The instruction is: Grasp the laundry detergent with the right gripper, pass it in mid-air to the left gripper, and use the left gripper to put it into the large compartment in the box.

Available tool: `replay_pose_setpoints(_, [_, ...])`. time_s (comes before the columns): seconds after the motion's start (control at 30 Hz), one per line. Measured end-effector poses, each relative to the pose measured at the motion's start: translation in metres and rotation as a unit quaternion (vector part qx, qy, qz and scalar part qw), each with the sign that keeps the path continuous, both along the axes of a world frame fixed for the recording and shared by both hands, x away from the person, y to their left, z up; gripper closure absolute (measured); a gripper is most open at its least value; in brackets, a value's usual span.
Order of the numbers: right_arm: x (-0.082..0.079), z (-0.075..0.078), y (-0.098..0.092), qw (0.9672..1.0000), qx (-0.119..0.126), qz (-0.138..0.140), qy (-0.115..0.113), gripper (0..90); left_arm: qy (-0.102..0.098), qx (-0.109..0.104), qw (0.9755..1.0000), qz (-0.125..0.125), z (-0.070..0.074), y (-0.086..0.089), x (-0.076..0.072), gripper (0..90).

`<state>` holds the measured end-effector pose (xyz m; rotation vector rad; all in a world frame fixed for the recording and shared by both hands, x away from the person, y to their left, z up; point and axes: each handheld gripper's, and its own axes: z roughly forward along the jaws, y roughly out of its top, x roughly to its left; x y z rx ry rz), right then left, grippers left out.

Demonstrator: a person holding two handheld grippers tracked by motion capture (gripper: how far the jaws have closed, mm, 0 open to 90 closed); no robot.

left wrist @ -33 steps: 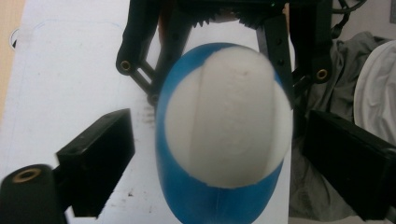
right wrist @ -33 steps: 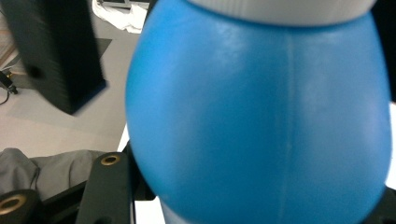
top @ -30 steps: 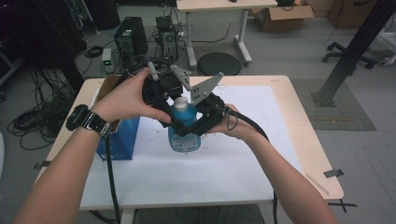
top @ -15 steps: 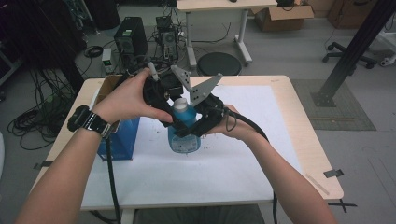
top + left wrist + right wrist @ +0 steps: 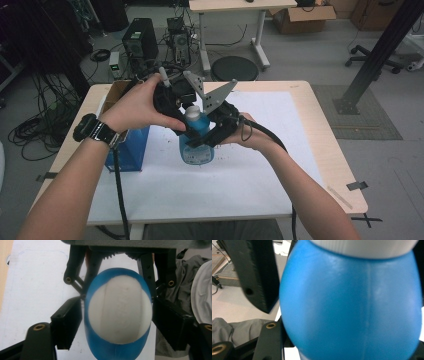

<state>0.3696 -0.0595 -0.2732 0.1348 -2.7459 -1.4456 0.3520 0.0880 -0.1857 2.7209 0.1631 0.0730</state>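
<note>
Standing upright near the middle of the bench (image 5: 310, 125), the blue bottle (image 5: 196, 145) has its long axis vertical and its white cap (image 5: 192, 111) on top. In the high view the left claw (image 5: 181, 111) comes at the cap from the side of the blue box (image 5: 131, 147), while the right claw (image 5: 202, 137) clamps the bottle's body from the other side, lower down. Both hands sit close against the bottle. White paper covers most of the bench; beyond the bottle lie a grey floor, computer cases, cables and a second table.

In the left gripper view the cap (image 5: 120, 312) lies straight ahead, seen end-on, between the two black jaws. The jaws have just been closing and stand at either flank of it; whether the pads already press I cannot tell, so the coming twist likely hinges on that contact.

In the right gripper view the bottle's shoulder (image 5: 352, 305) sits close ahead, gripped firmly by that claw.
</note>
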Motion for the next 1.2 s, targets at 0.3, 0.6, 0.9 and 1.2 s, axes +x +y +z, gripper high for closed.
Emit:
replay_pose_setpoints(0.3, [0.000, 0.000, -0.001, 1.0000, 0.000, -0.001, 0.000, 42.5, -0.004, 0.009, 0.9999, -0.004, -0.001, -0.002, 0.000, 34.6])
replay_pose_setpoints(0.6, [0.001, -0.001, -0.001, 1.0000, -0.003, -0.002, 0.000, 42.3, -0.004, 0.014, 0.9999, 0.005, -0.001, -0.003, 0.001, 37.5])
replay_pose_setpoints(0.9, [0.005, -0.001, -0.008, 0.9995, -0.002, -0.021, 0.022, 23.2, 0.015, 0.031, 0.9980, 0.054, 0.002, -0.002, 0.008, 38.0])
replay_pose_setpoints(1.2, [0.016, -0.016, -0.038, 0.9916, -0.107, -0.071, 0.020, 10.9, 0.002, 0.051, 0.9823, 0.180, 0.026, 0.019, 0.020, 38.0])
